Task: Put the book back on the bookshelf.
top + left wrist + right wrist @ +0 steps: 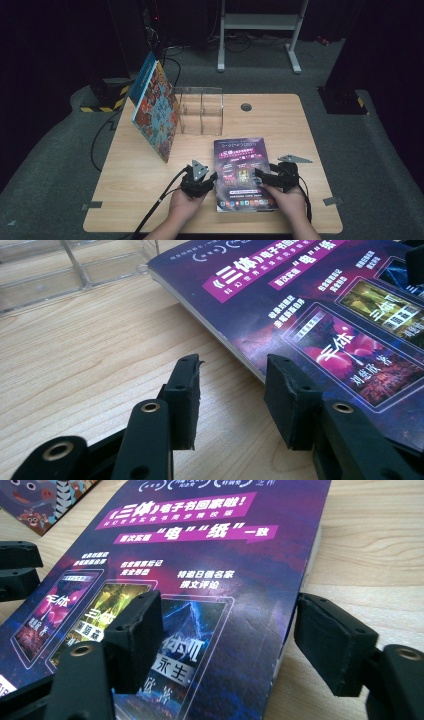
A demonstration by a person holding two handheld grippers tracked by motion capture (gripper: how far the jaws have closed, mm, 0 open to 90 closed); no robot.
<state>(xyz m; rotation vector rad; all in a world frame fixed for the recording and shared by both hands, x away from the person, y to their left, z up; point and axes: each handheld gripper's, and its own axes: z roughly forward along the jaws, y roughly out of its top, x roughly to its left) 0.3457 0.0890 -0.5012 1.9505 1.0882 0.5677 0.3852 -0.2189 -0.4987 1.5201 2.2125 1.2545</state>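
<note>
The purple magazine (243,172) with pink title banners and small cover pictures lies flat near your edge of the wooden table (135,170). Your left gripper (212,178) straddles its left edge, jaws apart, gripping nothing; your right gripper (258,174) stands wide over its right edge. A clear acrylic rack (200,111) and a leaning colourful book (155,107) stand behind.

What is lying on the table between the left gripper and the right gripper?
In the high view, the purple magazine lies flat between the left gripper and the right gripper, one at each side edge.
</note>
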